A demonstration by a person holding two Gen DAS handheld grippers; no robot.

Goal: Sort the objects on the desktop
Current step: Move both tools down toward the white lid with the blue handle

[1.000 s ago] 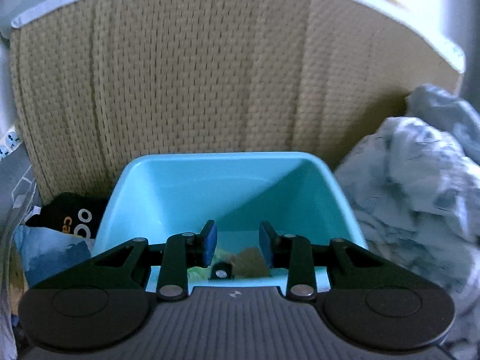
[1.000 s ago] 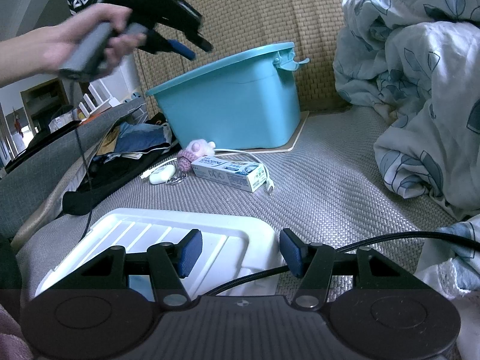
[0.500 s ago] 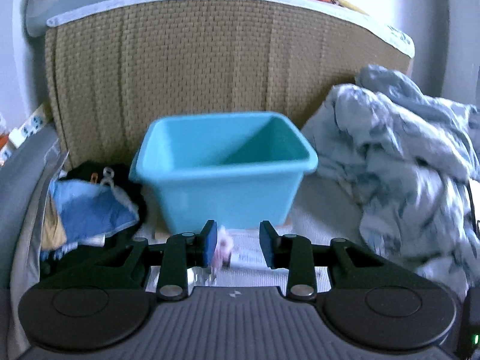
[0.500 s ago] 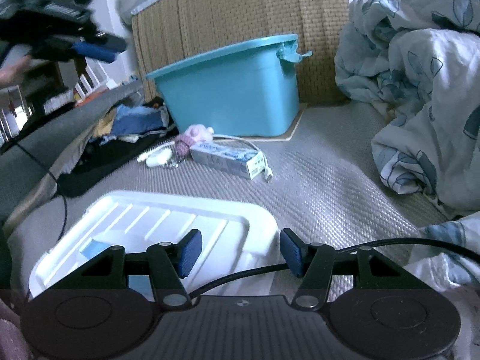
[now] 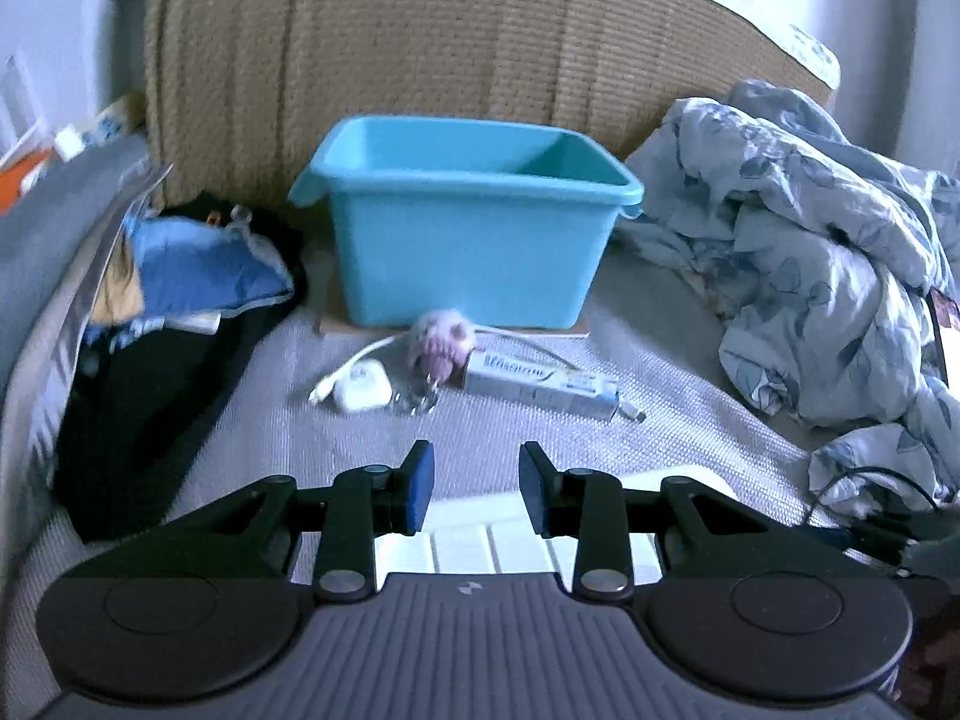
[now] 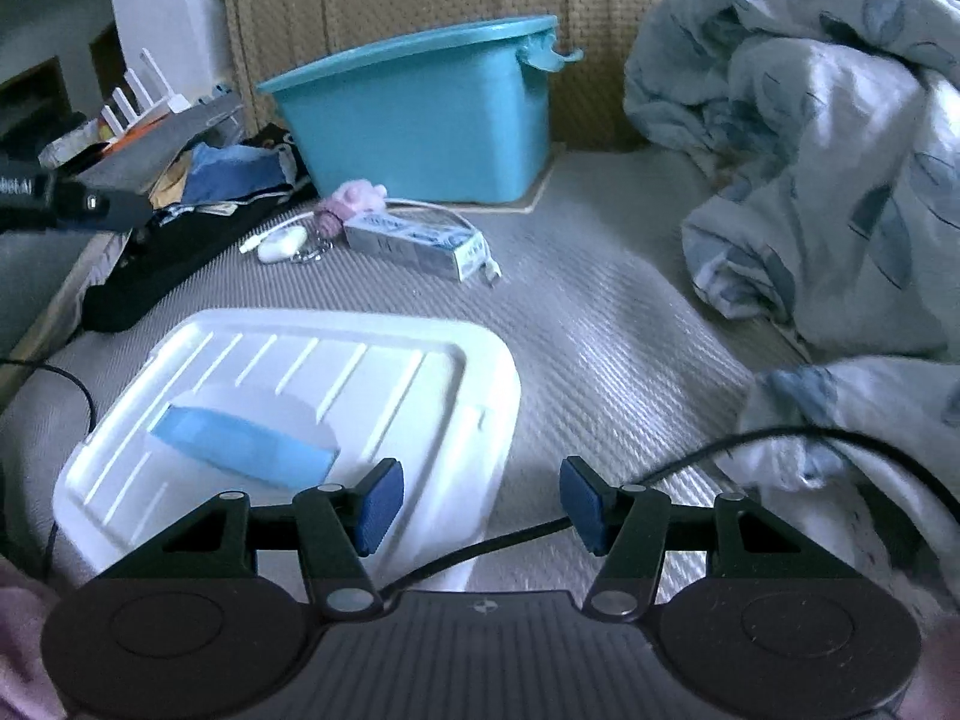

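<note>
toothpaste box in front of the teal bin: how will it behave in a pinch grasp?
The toothpaste box looks like thin carton, so probably light and crushable if squeezed hard. Its long, flat-sided shape suggests sliding rather than rolling. A white cable runs behind and under its end, so lifting may drag that along.

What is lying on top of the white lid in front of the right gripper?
A flat light-blue block lies on the ribbed white lid, partly on a pale round patch. What the lid covers cannot be seen.

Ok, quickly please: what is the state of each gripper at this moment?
Left gripper: open, nothing between its pads.
Right gripper: open, holding nothing; only a black cable passes beneath.
</note>
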